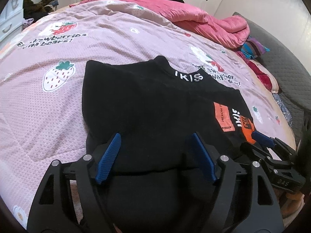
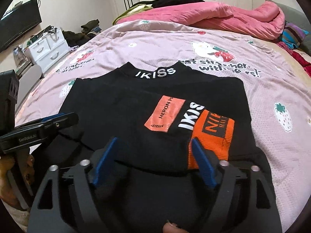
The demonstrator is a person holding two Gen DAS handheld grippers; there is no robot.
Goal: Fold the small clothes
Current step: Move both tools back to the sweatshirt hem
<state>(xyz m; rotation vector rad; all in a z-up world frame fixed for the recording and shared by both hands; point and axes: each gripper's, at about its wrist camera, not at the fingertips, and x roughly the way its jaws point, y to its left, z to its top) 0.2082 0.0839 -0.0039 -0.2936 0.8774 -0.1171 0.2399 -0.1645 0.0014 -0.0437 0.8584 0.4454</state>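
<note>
A small black top point(image 1: 147, 104) lies flat on the bed, collar away from me, with white "IKISS" lettering on the collar point(image 2: 155, 73). Its sleeves are folded in over the body; an orange patch point(image 2: 165, 114) and an orange cuff point(image 2: 213, 134) show on the front. My left gripper point(image 1: 155, 137) is open, its blue fingers point(image 1: 108, 157) over the top's near left part. My right gripper point(image 2: 154, 141) is open over the near hem beside the orange cuff. The right gripper also shows in the left wrist view point(image 1: 268, 147), and the left gripper shows in the right wrist view point(image 2: 48, 124).
The bed has a pink strawberry-print sheet point(image 1: 58, 101). A bunched pink quilt point(image 2: 223, 17) lies at the far side with dark clothes behind it. Striped and red fabrics point(image 1: 252, 48) lie at the right edge. A white drawer unit point(image 2: 48, 50) stands left of the bed.
</note>
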